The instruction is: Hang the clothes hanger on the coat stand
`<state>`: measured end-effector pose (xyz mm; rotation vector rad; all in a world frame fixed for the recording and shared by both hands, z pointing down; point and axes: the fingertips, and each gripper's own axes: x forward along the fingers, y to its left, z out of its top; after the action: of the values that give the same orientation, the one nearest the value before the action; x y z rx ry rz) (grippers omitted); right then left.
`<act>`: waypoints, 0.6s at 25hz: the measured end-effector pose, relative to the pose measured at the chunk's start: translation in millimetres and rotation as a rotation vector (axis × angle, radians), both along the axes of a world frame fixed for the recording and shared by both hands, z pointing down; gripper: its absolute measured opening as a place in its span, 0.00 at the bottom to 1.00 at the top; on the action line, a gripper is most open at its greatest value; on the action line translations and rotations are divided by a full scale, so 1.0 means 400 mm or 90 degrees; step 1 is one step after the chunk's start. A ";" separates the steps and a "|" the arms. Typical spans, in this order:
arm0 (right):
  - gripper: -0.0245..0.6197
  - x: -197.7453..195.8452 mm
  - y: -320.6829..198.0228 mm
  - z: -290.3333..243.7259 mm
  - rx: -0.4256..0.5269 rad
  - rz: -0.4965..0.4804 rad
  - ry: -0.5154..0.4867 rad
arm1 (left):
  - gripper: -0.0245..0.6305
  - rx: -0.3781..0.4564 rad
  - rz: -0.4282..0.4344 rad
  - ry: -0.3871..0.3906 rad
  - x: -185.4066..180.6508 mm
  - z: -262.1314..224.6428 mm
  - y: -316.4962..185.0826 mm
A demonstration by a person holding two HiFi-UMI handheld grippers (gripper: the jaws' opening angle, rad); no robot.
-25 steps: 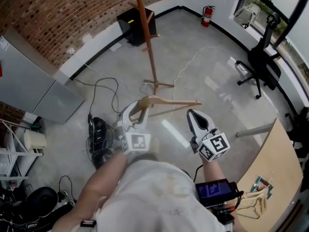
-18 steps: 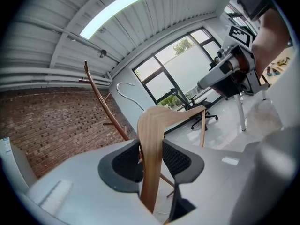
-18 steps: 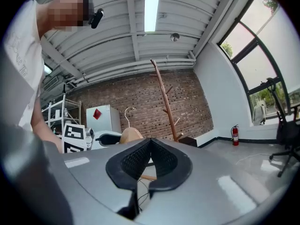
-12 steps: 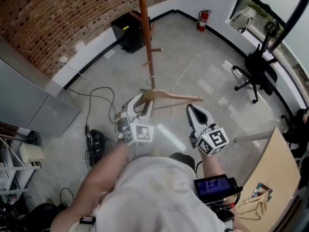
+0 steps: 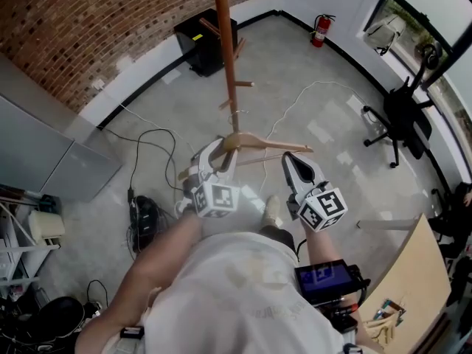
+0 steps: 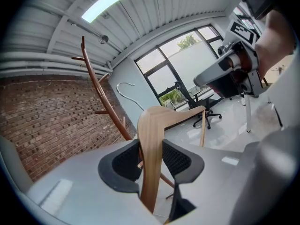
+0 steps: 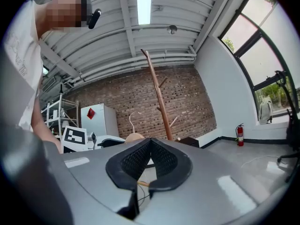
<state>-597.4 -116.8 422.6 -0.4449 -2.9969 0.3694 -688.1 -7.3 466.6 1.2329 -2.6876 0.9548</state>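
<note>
In front of the person, above the grey concrete floor (image 5: 147,116), the pale wooden clothes hanger (image 5: 259,143) with its thin metal hook is held in the air by the left gripper (image 5: 221,155) and hangs on nothing. In the left gripper view, this gripper's (image 6: 151,149) black ribbed pads press on either side of one wooden arm of the hanger, close to the bend at its middle. The other arm runs off to the right. The wire hook rises at the upper left, apart from the tall reddish-brown wooden coat stand (image 6: 98,93). From the head view, the stand's pole (image 5: 227,50) rises just beyond the hanger.

The right gripper (image 5: 290,162) sits just beside the hanger's right end. In its own view (image 7: 150,146) the pads meet at the tips, closed with nothing between them.

A red-brown brick wall (image 5: 88,21), a black box (image 5: 209,39), a red fire extinguisher (image 5: 322,29) and a black office chair (image 5: 402,116) stand around the room's edge.
</note>
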 end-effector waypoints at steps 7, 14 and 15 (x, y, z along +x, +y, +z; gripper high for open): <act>0.06 -0.163 -0.118 0.001 0.000 -0.057 -0.004 | 0.27 -0.025 -0.050 0.014 -0.092 0.052 -0.091; 0.06 -0.282 -0.195 0.003 0.011 -0.128 0.010 | 0.27 -0.029 -0.113 0.043 -0.188 0.107 -0.173; 0.06 -0.294 -0.203 0.008 0.011 -0.137 0.013 | 0.27 -0.028 -0.125 0.052 -0.203 0.117 -0.181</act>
<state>-715.1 -197.9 425.9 -0.7479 -2.8913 0.3266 -769.5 -79.7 513.4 0.9553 -2.6486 0.9102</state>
